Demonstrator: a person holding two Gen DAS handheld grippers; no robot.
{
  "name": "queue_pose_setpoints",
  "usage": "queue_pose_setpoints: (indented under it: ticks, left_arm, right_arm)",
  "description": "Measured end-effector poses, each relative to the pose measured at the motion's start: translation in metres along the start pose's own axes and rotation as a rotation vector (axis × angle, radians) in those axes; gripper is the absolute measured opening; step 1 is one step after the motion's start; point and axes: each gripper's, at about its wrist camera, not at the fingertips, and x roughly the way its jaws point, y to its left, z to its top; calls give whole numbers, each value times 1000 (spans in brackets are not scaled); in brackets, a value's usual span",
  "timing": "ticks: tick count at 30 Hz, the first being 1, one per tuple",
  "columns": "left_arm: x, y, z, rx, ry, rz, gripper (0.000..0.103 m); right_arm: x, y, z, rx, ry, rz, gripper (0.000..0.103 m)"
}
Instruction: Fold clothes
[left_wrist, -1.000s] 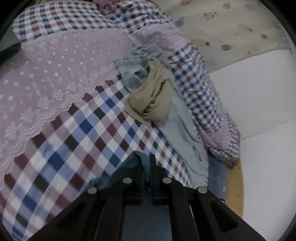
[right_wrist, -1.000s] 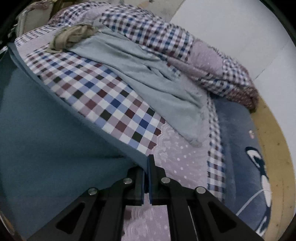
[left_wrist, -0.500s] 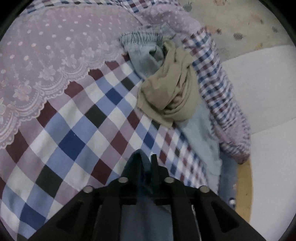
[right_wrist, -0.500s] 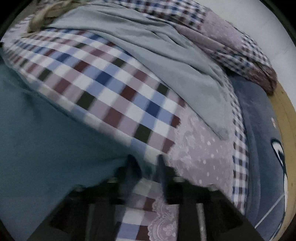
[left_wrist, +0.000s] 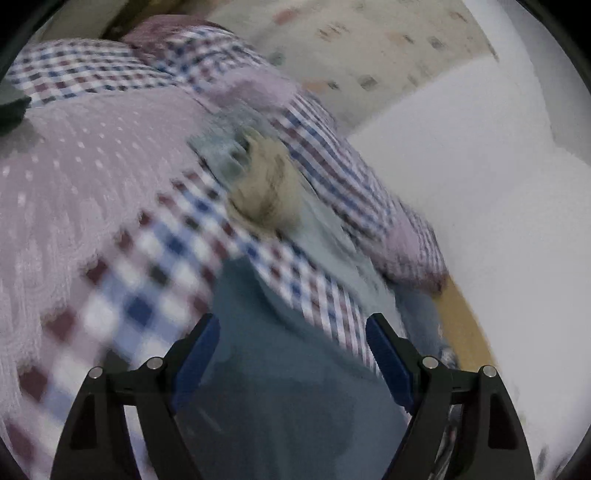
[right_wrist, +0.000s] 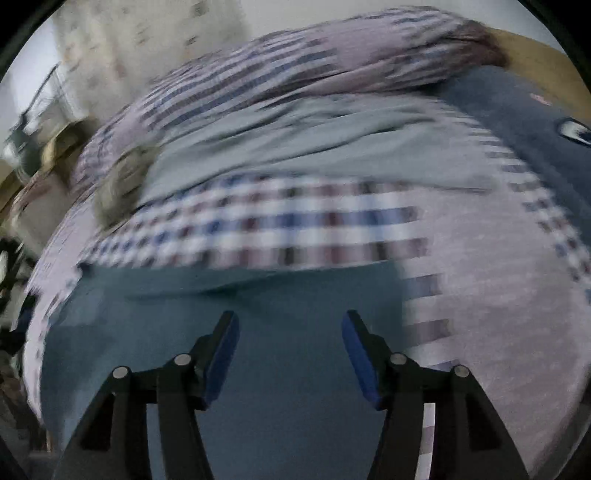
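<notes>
A teal garment (left_wrist: 280, 369) lies flat on the checked bedspread (left_wrist: 155, 273), under both grippers. My left gripper (left_wrist: 291, 332) stands open above it, fingers wide apart and holding nothing. In the right wrist view the same teal garment (right_wrist: 258, 332) spreads across the lower frame, and my right gripper (right_wrist: 288, 330) is open over it too. A crumpled tan garment (left_wrist: 266, 192) rests on a pale grey-green garment (left_wrist: 325, 236) further up the bed. Both views are blurred by motion.
The bedspread has a pink dotted lace part (left_wrist: 85, 177) and a bunched checked roll (left_wrist: 354, 177) along its far side. A dark blue blanket (right_wrist: 517, 122) lies at the right. White wall (left_wrist: 480, 184) and a wooden bed edge (left_wrist: 465, 325) lie beyond.
Both grippers were shut on the teal garment; now both are open and it lies on the bed. Both cameras have pulled back and swung, and the right view has turned.
</notes>
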Motion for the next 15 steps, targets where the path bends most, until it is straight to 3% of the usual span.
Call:
queue_pose_setpoints:
  ticks: [5,9,11,15]
  left_arm:
    - [7,-47,-63,239,108,101,85]
    - [17,-55,-101,258,157,69,85]
    - [29,-54,-114,290,199,99,85]
    - [31,-58,-123,351,198,104,85]
  right_arm:
    - [34,85,-15,-180,68,65,62]
    - [66,125,-16,-247,91,39,61]
    - [83,133,-13,-263,91,10,61]
    - [108,140,8,-267,69,-38,62]
